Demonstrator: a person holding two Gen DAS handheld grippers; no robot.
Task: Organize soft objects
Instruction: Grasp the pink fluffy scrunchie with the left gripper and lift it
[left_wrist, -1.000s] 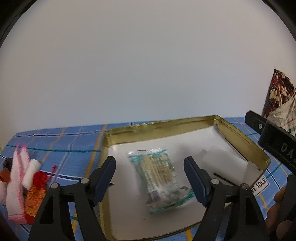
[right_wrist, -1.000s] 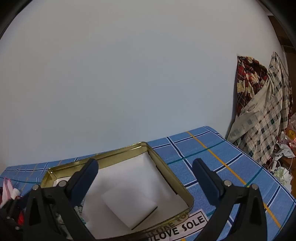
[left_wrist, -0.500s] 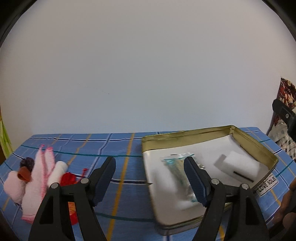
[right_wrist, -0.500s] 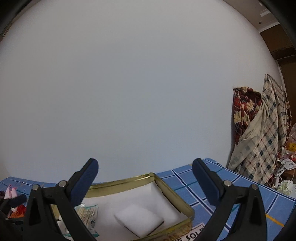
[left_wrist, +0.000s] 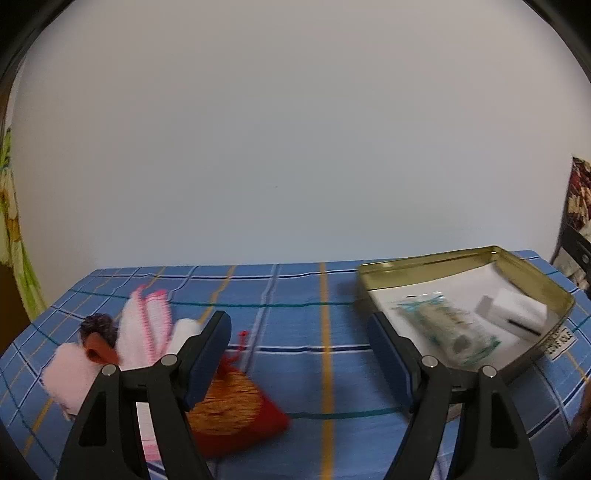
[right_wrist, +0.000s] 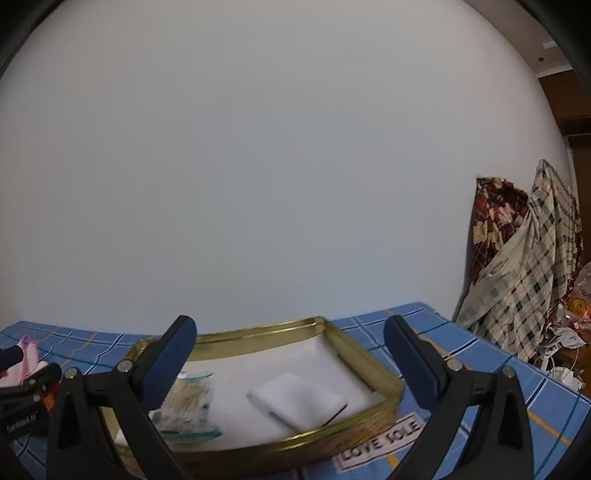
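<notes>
Left wrist view: the left gripper (left_wrist: 298, 343) is standing with its jaws spread wide and nothing between them, hanging over bare blue plaid cloth (left_wrist: 325, 321) between the pile of soft items and the gold tin (left_wrist: 532, 275); the empty, spread jaws are suggesting a reach for the next item rather than a carry. Just beside its left finger (left_wrist: 208, 350) a red and orange pouch (left_wrist: 236, 402) is lying on the cloth, partly hidden behind that finger, and farther left a white roll (left_wrist: 183, 330), a pink-edged white cloth (left_wrist: 142, 325), a pale pink bundle (left_wrist: 70, 373) and a small dark tuft (left_wrist: 99, 325) are crowding together, touching or overlapping, so a clean grip is probably calling for the outermost piece first. To the right, the tin is lying open and lined in white, already holding a packet of cotton swabs (left_wrist: 443, 325) and a white pad (left_wrist: 517, 314), apart from each other, which is marking it as the likely collecting place. Right wrist view: the right gripper (right_wrist: 290, 354) is likewise gaping and empty, pointing level across the tin (right_wrist: 369, 363), where the swab packet (right_wrist: 192, 402) and pad (right_wrist: 299, 400) are resting; a "LOVE SOLE" label (right_wrist: 382, 441) is showing beside the tin's near wall, and draped plaid fabrics (right_wrist: 517, 277) are hanging off the table's far right, outside the work
</notes>
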